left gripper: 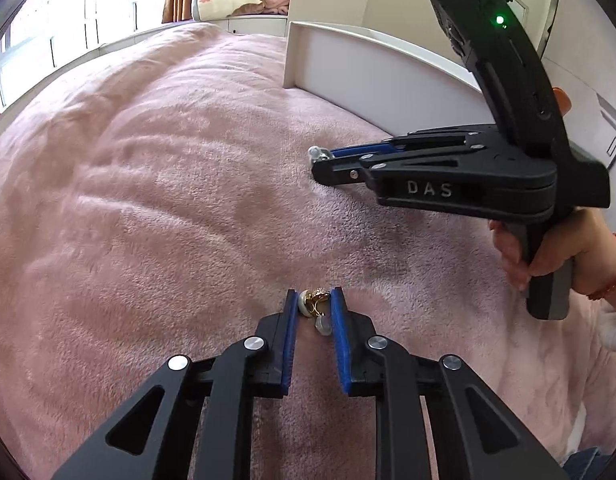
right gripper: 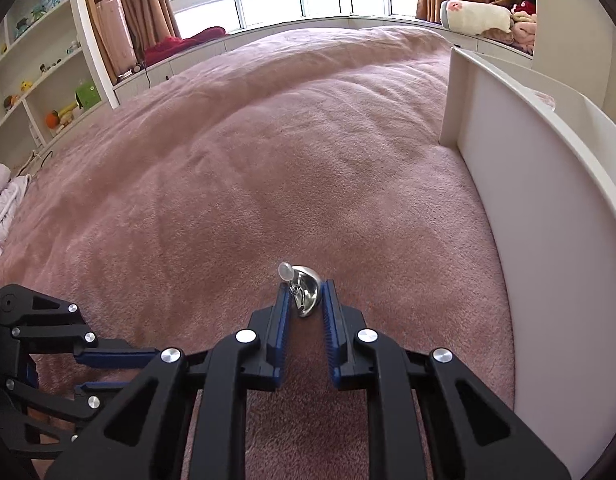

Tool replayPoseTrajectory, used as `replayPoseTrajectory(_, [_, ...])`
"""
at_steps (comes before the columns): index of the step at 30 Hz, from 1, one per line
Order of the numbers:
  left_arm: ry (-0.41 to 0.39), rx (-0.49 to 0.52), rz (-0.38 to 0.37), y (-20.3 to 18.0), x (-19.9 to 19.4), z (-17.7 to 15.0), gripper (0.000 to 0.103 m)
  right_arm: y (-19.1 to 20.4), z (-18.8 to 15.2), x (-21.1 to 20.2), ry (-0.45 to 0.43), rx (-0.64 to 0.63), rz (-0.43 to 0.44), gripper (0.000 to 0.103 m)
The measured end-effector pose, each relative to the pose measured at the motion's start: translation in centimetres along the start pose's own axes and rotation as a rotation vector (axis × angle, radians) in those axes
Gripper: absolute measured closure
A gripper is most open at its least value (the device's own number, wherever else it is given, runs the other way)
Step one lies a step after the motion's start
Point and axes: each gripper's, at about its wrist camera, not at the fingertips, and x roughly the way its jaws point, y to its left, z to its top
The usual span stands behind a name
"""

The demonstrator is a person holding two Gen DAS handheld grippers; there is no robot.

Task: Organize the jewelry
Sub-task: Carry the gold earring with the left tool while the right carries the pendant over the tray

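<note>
A gold earring point(left gripper: 316, 301) with a white pearl and a clear backing sits between the blue pads of my left gripper point(left gripper: 315, 300), which is shut on it just above the pink blanket point(left gripper: 167, 200). My right gripper point(right gripper: 304, 295) is shut on a silver earring point(right gripper: 305, 290) with a clear rubber backing at its top. In the left wrist view the right gripper point(left gripper: 322, 160) reaches in from the right, held by a hand point(left gripper: 548, 256), with the silver earring point(left gripper: 319, 155) at its tips. The left gripper's linkage point(right gripper: 67, 344) shows at the lower left of the right wrist view.
The pink blanket point(right gripper: 267, 160) covers a wide bed. A white board point(right gripper: 528, 220) stands along the bed's right side, also seen as a white board point(left gripper: 368, 68). Shelves point(right gripper: 31, 72) with small toys line the left wall. Pillows point(right gripper: 476, 16) lie on the window ledge.
</note>
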Motion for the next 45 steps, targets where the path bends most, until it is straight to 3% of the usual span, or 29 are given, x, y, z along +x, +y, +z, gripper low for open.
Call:
replayPoseTrajectory(10, [0.018, -0.112, 0.017, 0.9, -2.2, 0.7, 0.082, 0.6, 0.2, -5.5, -0.113, 0.0, 0.066, 0.086])
replayPoseTrajectory(18, [-0.043, -0.156, 0.048, 0.7, -3.8, 6.7, 0.082, -1.8, 1.1, -12.1, -0.247, 0.028, 0.084, 0.086])
replayPoseTrajectory(28, [-0.133, -0.13, 0.043, -4.4, -4.6, 14.3, 0.082, -7.1, 0.3, -18.7, -0.355, 0.084, 0.032, 0.086])
replayPoseTrajectory(37, [-0.167, -0.032, 0.059, -11.0, -4.5, 19.6, 0.081, -11.9, -1.6, -22.1, -0.407, 0.163, -0.019, 0.086])
replayPoseTrajectory(45, [-0.122, -0.05, 0.107, -13.8, -1.7, 22.9, 0.081, -14.9, -3.0, -22.5, -0.384, 0.212, -0.062, 0.086])
